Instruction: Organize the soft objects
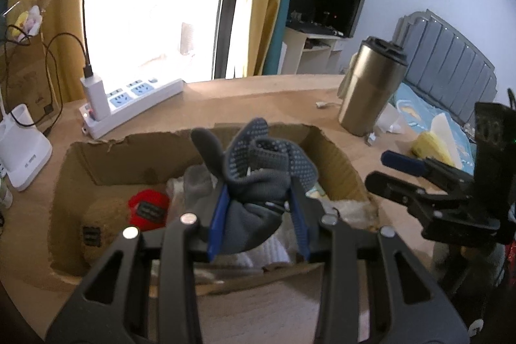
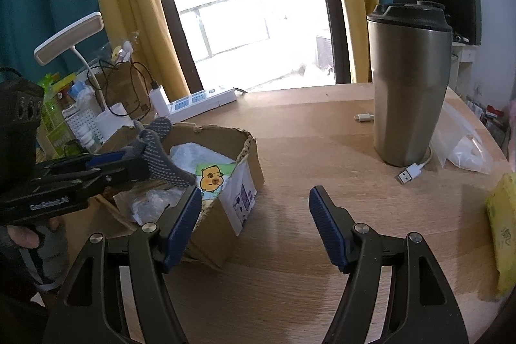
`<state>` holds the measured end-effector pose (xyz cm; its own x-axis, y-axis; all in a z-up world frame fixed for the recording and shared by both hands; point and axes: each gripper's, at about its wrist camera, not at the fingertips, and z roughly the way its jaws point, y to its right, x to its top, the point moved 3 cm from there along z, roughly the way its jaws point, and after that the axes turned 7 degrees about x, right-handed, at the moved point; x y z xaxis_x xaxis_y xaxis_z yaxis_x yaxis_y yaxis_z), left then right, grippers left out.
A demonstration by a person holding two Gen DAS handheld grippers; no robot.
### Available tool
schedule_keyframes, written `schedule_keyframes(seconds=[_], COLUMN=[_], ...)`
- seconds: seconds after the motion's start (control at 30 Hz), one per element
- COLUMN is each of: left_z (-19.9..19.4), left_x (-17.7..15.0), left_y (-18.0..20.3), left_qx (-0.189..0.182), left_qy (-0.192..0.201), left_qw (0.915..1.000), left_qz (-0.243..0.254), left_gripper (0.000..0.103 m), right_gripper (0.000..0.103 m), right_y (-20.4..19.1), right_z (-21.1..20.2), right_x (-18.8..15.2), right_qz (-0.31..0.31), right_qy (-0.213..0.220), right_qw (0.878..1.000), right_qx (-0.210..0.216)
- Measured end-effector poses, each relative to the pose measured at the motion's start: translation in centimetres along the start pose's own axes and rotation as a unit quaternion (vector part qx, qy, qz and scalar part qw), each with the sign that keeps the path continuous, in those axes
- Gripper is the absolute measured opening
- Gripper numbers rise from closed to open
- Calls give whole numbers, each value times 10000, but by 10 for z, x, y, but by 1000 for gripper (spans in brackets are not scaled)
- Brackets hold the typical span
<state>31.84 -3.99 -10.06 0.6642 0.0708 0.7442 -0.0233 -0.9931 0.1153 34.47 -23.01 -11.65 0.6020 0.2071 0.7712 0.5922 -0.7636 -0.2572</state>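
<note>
Left gripper (image 1: 258,215) is clamped on a grey dotted glove (image 1: 258,176) at frame centre, above the open cardboard box (image 1: 342,163). Right gripper (image 2: 254,224), lower centre, stands apart and empty over the wooden table (image 2: 306,134).

A grey knitted cloth glove (image 1: 258,173) with pale rubbery grip dots hangs above a torn, matt brown corrugated cardboard box (image 1: 338,163) on a pale, smooth wood-grain bench (image 2: 306,124). A brushed-metal tumbler (image 2: 411,92) carries a matt black plastic lid. The white power strip (image 1: 142,99) is glossy plastic; the blue pads (image 2: 327,228) look ribbed and rubbery.
</note>
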Motion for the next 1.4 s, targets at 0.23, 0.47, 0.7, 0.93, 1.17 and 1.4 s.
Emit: schedule_keyframes(seconds=[0.23, 0.47, 0.7, 0.93, 1.17, 1.4], left_z=[18, 1, -19, -46, -76, -103], left_x=[-2, -1, -3, -7, -15, -24], left_y=[3, 2, -6, -16, -32, -45], left_qx=[162, 152, 146, 109, 44, 79], left_qy=[-264, -48, 132, 375, 644, 842], left_qw=[9995, 9998, 9998, 9992, 9979, 9962], left_qz=[57, 126, 100, 47, -109, -185], left_gripper=[53, 53, 54, 78, 79, 83], right_gripper=[72, 72, 72, 72, 72, 73], right_y=[0, -8, -29, -57, -83, -108], right_z=[0, -3, -11, -19, -29, -39], right_x=[0, 3, 8, 12, 13, 13], right_qz=[-13, -83, -239, -424, -603, -751], right_qy=[-14, 15, 46, 85, 106, 148], right_qw=[10000, 9999, 9997, 9990, 9980, 9968], right_qx=[-22, -76, -104, -120, -161, -221])
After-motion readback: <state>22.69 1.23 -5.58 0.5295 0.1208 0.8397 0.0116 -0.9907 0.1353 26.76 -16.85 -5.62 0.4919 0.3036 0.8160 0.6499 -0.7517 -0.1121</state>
